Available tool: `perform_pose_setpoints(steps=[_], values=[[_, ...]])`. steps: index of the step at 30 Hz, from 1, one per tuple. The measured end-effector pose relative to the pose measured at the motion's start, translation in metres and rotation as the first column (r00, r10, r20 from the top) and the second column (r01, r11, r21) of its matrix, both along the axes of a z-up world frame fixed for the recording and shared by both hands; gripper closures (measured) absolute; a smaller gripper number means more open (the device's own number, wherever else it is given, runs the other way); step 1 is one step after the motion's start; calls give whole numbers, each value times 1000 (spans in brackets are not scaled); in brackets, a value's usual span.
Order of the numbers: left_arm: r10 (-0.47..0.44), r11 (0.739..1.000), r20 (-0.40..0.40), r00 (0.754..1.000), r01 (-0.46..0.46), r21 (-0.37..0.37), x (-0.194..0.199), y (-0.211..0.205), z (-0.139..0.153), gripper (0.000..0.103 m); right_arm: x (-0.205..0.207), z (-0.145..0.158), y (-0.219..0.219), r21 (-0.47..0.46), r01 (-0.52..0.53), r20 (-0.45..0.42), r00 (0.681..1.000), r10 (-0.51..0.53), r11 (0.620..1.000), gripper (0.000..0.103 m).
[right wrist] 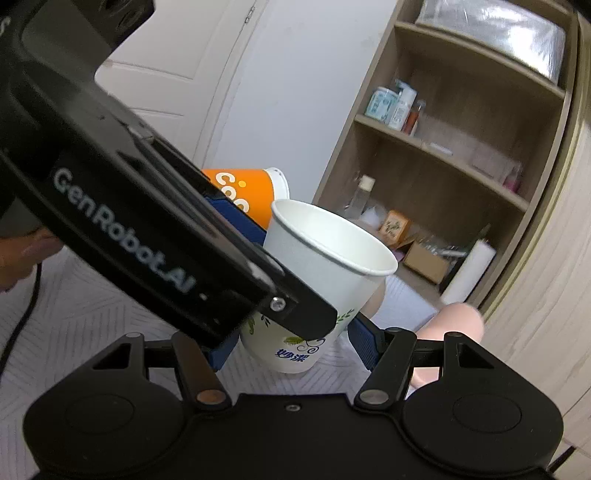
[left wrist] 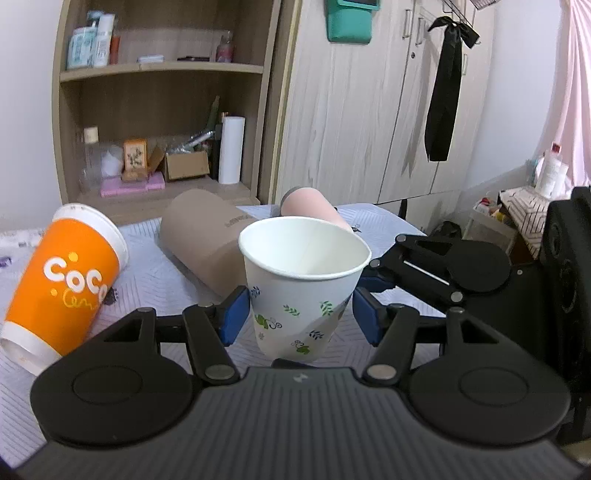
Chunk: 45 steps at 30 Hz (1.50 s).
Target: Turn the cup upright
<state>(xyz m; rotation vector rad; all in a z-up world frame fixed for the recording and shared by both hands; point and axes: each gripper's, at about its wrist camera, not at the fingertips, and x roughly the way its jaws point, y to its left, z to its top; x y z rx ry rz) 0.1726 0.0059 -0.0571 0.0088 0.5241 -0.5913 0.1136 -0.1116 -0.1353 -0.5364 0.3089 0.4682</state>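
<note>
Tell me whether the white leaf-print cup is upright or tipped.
Upright: the white leaf-print cup has its open rim on top and its narrow base down, between the left gripper fingers.

The white paper cup with green leaf print (left wrist: 303, 280) stands mouth-up, slightly tilted, empty, over the patterned tabletop.

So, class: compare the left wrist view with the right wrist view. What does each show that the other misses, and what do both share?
Only the left wrist view shows the brown cup lying on its side, the wardrobe's black ribbon and a teal holder. Only the right wrist view shows a white door and blue print low on the white paper cup. Both show that cup mouth-up, the orange cup, a pink cup and the shelf.
</note>
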Motion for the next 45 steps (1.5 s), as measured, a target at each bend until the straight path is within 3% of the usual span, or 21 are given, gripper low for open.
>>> perform_pose_setpoints(steps=[4,10,16,21,27,30,34,45], values=[[-14,1000,-17,1000,14,-5,3,0,-7,43,3,-4,-3,1,-2,-33,999,2,1000,33],[-55,998,-48,997,55,3,5,-9,-15,43,6,-16,0,-136,31,36,999,-27,990,37],[-55,998,-57,997,54,-24,10,-8,-17,43,5,-13,-7,-78,31,-4,1000,-31,997,37],[-45,999,-76,996,43,-29,13,-8,-17,43,11,-10,-19,37,24,-97,995,-21,999,37],[-35,999,-68,997,33,-22,8,-8,-17,43,8,-15,-11,-29,20,-65,998,-22,999,34],[-23,1000,-67,997,23,-1,6,-8,-16,40,4,-16,-8,-56,56,-33,998,-58,997,22],[-10,1000,-85,996,10,2,-2,-4,-15,36,0,-15,-11,-50,63,-39,997,-65,997,21],[109,991,-151,983,-119,-62,-47,14,-3,33,-41,-8,-43,126,167,-189,972,-141,978,17]])
